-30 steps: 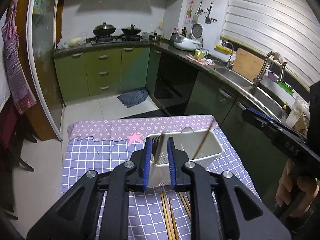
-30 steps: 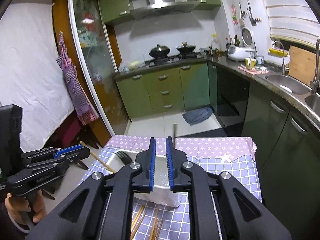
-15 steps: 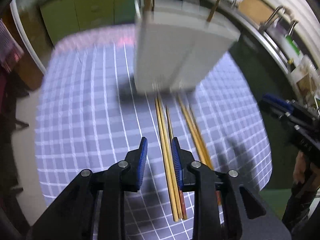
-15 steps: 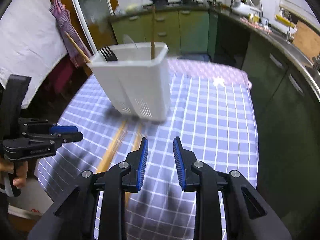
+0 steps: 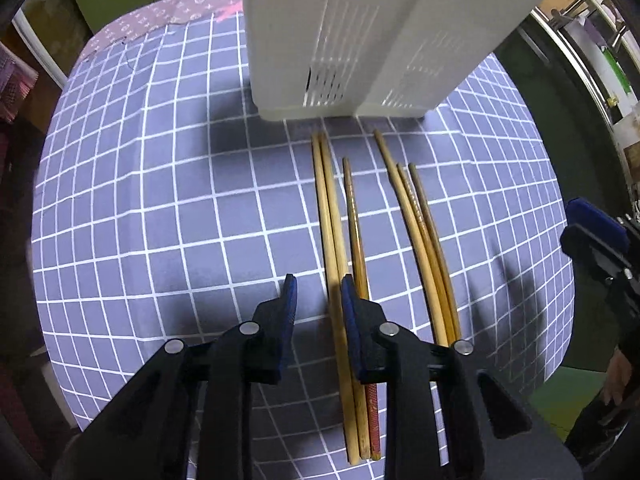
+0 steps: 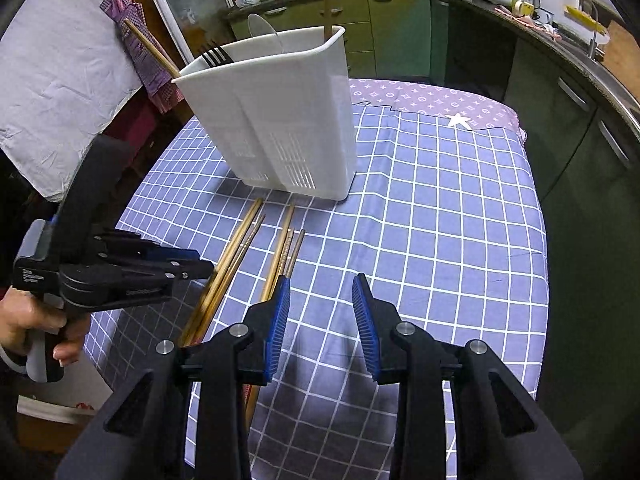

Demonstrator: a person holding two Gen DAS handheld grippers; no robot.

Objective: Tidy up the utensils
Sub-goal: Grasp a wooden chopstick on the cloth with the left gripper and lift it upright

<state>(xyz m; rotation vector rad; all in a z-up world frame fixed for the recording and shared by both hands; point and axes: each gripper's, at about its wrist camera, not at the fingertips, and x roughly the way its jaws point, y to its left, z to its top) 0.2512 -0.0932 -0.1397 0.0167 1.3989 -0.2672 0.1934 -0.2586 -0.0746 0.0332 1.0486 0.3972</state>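
Between the blue pads of the left gripper (image 5: 316, 300) a pale pair of chopsticks (image 5: 334, 248) is partly straddled; the jaws have just been opening a little and stand narrowly parted, with nothing pinched yet. Just to the right of this gripper a darker chopstick with a red end (image 5: 357, 252) is seen, and further right a bundle of three chopsticks (image 5: 420, 236) lies on the checked cloth (image 5: 160, 200) of the counter. Ahead of the gripper, beyond the chopstick tips, the white utensil holder (image 5: 360, 40) is stood, touching none of them.

For a clean pick, the left gripper is best shifted slightly right so that the pale pair is centred, then lowered until the pads reach the cloth before being closed; a grasp nearer the middle of the sticks is judged steadier than one at the ends, which may let them swing or scissor.

Further right, the right gripper (image 6: 322, 310) is held spread wider, its jaws having just been opening, over bare cloth with the three-stick bundle just to its left; nothing is held.

Small white lettering is seen on the left gripper's body in the right wrist view, but it cannot be read.
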